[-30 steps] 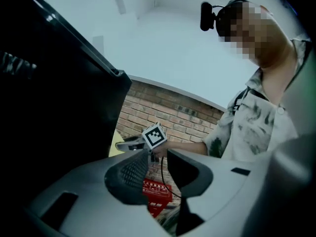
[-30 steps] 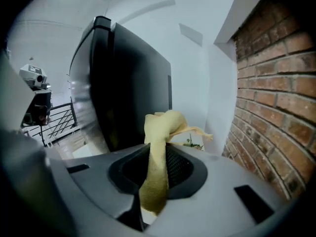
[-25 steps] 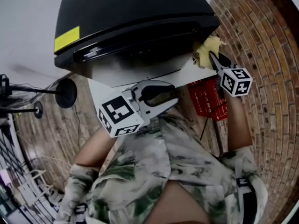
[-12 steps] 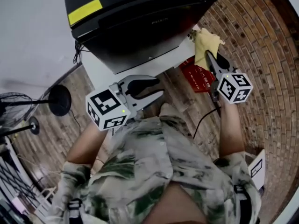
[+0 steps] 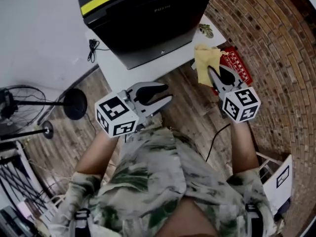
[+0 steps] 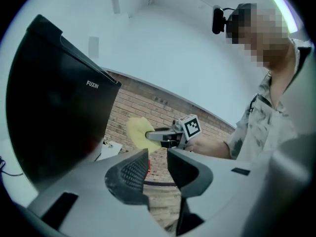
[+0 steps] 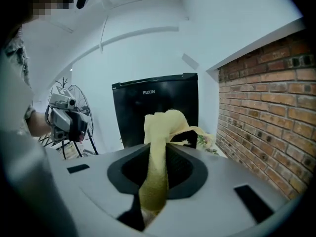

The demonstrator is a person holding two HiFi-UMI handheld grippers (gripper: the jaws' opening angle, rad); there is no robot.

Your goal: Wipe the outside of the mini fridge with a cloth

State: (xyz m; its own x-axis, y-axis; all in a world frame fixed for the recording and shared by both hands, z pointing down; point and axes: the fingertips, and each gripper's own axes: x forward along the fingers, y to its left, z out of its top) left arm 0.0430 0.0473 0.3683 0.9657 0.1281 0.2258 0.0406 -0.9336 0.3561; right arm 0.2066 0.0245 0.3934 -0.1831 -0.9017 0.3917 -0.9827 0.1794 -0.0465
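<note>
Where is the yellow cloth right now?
The yellow cloth is pinched in the right gripper, at the head view's right, just clear of the black mini fridge.

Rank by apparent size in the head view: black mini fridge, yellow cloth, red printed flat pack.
1. Black mini fridge, by far largest.
2-3. Yellow cloth and red printed flat pack look alike; the right gripper hides part of the pack, so no ranking between them.

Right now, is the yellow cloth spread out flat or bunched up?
Bunched up: the soft yellow cloth is pinched between the fingers of the right gripper and crumples in folds beyond them.
</note>
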